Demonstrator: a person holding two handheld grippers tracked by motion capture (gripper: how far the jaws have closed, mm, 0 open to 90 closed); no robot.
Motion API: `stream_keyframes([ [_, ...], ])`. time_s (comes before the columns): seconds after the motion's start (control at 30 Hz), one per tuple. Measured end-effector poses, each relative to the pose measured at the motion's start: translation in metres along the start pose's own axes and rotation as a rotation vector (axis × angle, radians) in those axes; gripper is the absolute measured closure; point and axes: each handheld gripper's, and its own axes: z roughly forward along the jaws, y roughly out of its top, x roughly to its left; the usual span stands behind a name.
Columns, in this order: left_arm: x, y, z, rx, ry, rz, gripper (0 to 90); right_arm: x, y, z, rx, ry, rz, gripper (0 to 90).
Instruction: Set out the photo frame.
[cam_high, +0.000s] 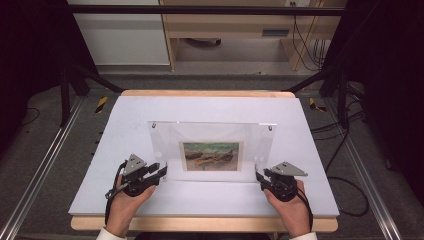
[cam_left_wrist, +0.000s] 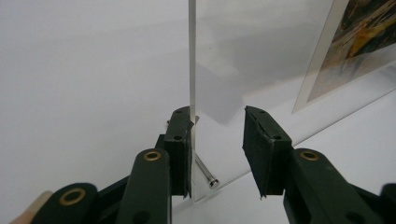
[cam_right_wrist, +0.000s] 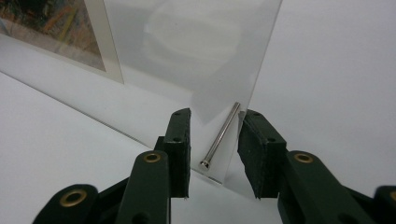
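Two hand-held grippers flank a clear acrylic picture frame (cam_high: 212, 150) that stands near the middle of the white table top (cam_high: 210, 200), its lower edge toward the person. Nearest the person, the left hand (cam_high: 125, 202) and right hand (cam_high: 290, 205) come in from the table's front edge, each aiming its tool at a lower corner of the frame. The left gripper (cam_left_wrist: 217, 140) has its jaws parted around the frame's lower left corner: one jaw looks pressed against the sheet's edge, the other stands clear of it, so nothing is clamped yet. A metal stand-off pin (cam_left_wrist: 205, 172) juts from that corner, between the jaws. The right gripper (cam_right_wrist: 214, 144) likewise sits with jaws apart astride the lower right corner, where a second metal pin (cam_right_wrist: 220, 135) slants through the sheet; neither pad visibly grips. This matched placement suggests a two-sided pinch, probably to lift or shift the frame evenly without twisting it. Farther in, the landscape print (cam_high: 211, 156) sits centred in the frame with a pale mat border. At the frame's far corners two more small fasteners (cam_high: 154, 125) show.
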Motion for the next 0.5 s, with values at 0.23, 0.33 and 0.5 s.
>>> stream_keyframes([
  [0.23, 0.0009, -0.0001, 0.0, -0.001, -0.001, 0.002, 62.3, -0.0012, -0.0011, 0.0011, -0.003, 0.01, -0.012, 61.7],
  [0.33, -0.001, 0.0012, -0.003, -0.027, 0.017, 0.029, 53.9, 0.0016, -0.0026, 0.001, 0.004, 0.01, -0.026, 50.4],
  [0.5, -0.0036, 0.0006, -0.0054, -0.016, 0.044, 0.083, 33.7, 0.0048, -0.005, -0.0009, 0.007, -0.009, -0.073, 36.0],
])
